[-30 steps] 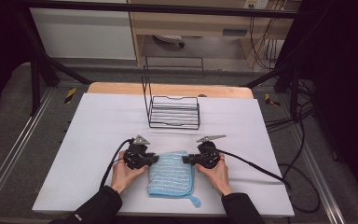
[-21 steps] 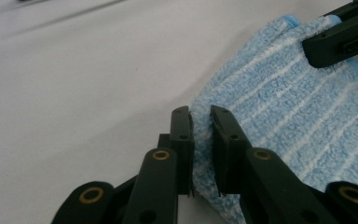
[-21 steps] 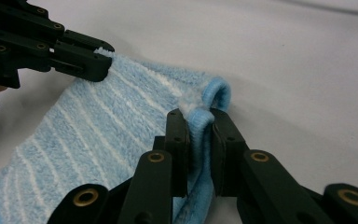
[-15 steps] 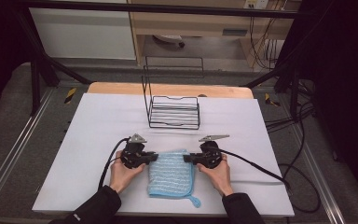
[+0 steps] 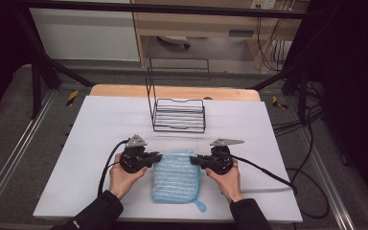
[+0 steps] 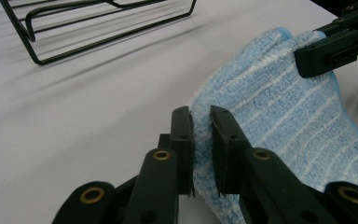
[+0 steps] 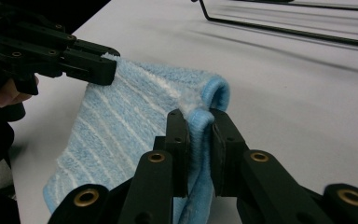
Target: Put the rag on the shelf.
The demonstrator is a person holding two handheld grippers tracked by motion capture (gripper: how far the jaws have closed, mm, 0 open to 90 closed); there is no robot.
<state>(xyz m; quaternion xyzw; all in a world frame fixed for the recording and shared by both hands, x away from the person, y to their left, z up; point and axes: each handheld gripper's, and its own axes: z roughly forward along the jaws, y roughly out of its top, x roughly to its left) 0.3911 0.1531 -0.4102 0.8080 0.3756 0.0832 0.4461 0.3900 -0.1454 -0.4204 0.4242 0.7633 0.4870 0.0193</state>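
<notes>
A folded light-blue striped cloth (image 5: 176, 177) lies near the front of the white table (image 5: 100, 129). My left gripper (image 5: 156, 156) is shut on the cloth's far left corner; in the left gripper view the cloth (image 6: 279, 121) is pinched between my black jaws (image 6: 200, 114). My right gripper (image 5: 194, 159) is shut on the far right corner, where the cloth's bound edge (image 7: 209, 100) curls up between the jaws (image 7: 199, 119). Each gripper view also shows the other gripper at the opposite corner. A hand holds each gripper.
A black wire rack (image 5: 179, 114) stands on the table behind the cloth, with a tall wire back. A black cable (image 5: 263, 170) trails right from the right gripper, another loops left (image 5: 109, 160). A loop tag (image 5: 200, 206) sticks out at the cloth's front right corner.
Both grippers have stayed at the cloth's far corners, shifting only slightly. The cloth looks much the same.
</notes>
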